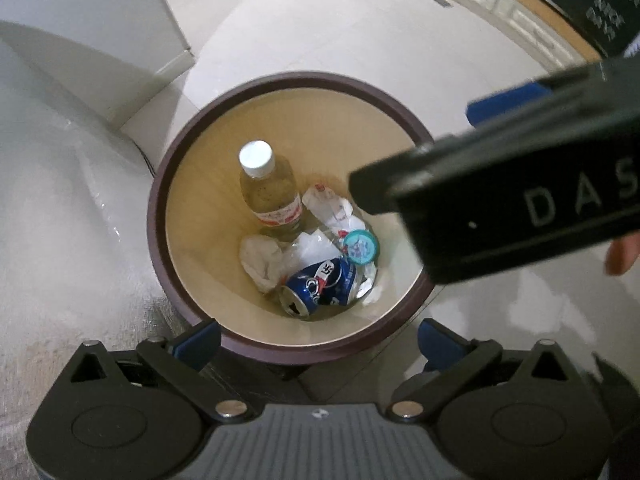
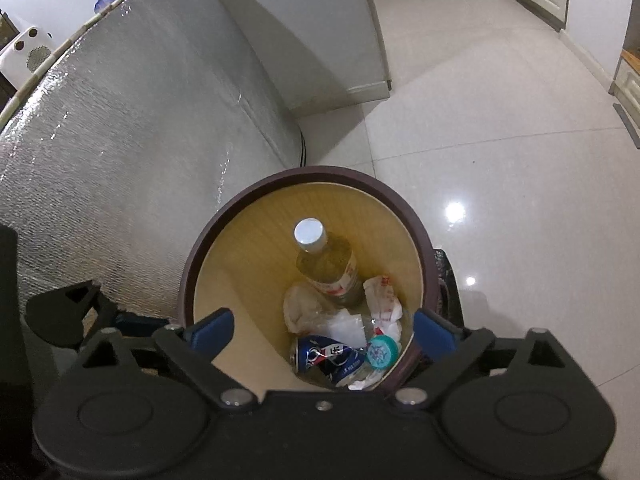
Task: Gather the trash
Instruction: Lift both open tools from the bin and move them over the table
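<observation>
On the far left stands a large rounded thing (image 2: 132, 128) wrapped in silvery quilted foil, with a white cabinet (image 2: 320, 32) behind it. Just to its right, on the pale tiled floor (image 2: 500, 128), sits a round bin (image 1: 158, 216) with a dark brown rim and a tan inside wall.

The left gripper (image 1: 318, 340) hangs almost straight above the bin, its blue-padded fingers (image 1: 198, 340) spread wide over the near rim with nothing between them.

Inside the bin, going left to right: a crumpled white tissue (image 1: 260, 260) lies at the left of the heap; a clear bottle (image 1: 270, 196) with a white cap and a red-and-white label leans against the far wall, yellowish liquid in it; a dented blue can (image 1: 320, 284) lies on its side at the near edge, its opening toward the near left; crumpled white wrappers (image 1: 334, 210) with red print sit behind it; and a small round teal lid (image 1: 360, 248) rests on top at the right (all of it touching in one pile).

The right gripper (image 2: 324, 328) also looks down into the bin, its jaws wide apart and empty. In the left wrist view its black body (image 1: 520, 200) reaches in from the right over the bin's right rim, and a fingertip of the person's hand (image 1: 622, 254) shows at the right edge.
</observation>
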Demonstrator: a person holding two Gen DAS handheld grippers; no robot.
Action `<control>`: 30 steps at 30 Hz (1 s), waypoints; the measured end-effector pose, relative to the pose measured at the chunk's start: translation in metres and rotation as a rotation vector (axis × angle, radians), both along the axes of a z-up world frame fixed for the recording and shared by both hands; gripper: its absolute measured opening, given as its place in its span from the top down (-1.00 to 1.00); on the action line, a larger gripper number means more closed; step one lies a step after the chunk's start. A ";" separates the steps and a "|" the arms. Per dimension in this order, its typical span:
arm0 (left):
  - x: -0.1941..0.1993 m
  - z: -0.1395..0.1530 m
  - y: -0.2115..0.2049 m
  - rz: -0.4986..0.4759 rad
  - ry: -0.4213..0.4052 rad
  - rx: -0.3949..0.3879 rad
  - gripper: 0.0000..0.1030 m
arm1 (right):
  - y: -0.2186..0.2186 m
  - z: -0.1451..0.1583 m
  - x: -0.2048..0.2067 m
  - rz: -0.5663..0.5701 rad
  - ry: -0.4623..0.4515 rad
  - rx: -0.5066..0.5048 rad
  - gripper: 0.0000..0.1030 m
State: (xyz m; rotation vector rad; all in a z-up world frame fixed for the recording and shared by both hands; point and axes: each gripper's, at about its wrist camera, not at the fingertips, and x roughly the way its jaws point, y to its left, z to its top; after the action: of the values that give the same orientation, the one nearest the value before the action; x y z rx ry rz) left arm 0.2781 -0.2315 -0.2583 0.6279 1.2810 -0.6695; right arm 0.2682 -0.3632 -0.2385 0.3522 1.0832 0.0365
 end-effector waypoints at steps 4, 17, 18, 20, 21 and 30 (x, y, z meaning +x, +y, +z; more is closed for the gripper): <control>-0.006 0.006 0.007 0.054 -0.003 0.000 -1.00 | -0.001 0.008 -0.008 -0.005 -0.012 -0.012 -1.00; -0.036 0.043 0.030 0.159 -0.035 -0.064 -1.00 | 0.000 0.039 -0.040 -0.017 -0.061 -0.061 -1.00; -0.039 0.047 0.032 0.164 -0.040 -0.070 -1.00 | 0.001 0.042 -0.043 -0.018 -0.064 -0.067 -1.00; -0.045 0.055 0.034 0.171 -0.052 -0.080 -1.00 | 0.002 0.046 -0.048 -0.018 -0.070 -0.078 -1.00; -0.047 0.058 0.036 0.176 -0.059 -0.085 -1.00 | 0.003 0.049 -0.051 -0.018 -0.073 -0.085 -1.00; -0.064 0.087 0.050 0.233 -0.120 -0.110 -1.00 | 0.009 0.070 -0.077 -0.021 -0.089 -0.151 -1.00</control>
State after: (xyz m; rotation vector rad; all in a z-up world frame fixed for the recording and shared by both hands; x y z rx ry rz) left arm 0.2143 -0.1816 -0.1718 0.4143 1.1751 -0.4990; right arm 0.1915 -0.3544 -0.1687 0.2242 0.9872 -0.0480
